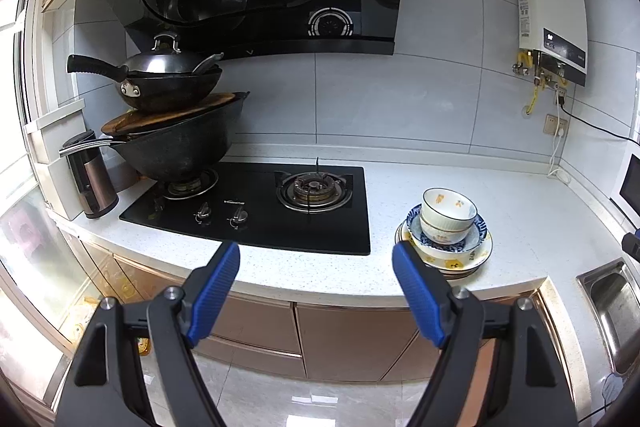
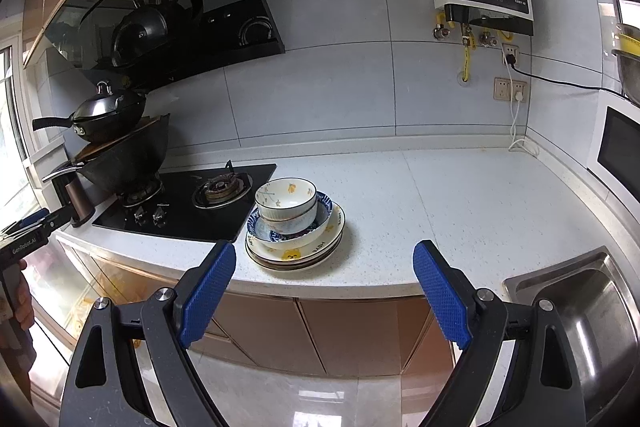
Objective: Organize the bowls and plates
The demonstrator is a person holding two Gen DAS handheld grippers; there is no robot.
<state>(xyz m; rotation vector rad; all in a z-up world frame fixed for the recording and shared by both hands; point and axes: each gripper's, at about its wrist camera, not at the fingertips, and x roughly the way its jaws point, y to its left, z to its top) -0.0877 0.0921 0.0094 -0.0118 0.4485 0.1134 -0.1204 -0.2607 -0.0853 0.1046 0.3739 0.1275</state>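
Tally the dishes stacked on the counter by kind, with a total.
White bowls with yellow motifs: 2
Blue-patterned bowl: 1
Plates: at least 2; lower rims too tight to separate
Total: at least 5

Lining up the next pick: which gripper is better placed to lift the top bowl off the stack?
Probably right: the right gripper, open, faces the top bowl almost centrally. For the left gripper, also open, it sits off to the right.

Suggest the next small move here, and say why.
Probably ease the right gripper forward toward the top bowl. Both grippers are open and empty, held back off the counter edge, and the bowls sit nested on the plates, nearer the right gripper.
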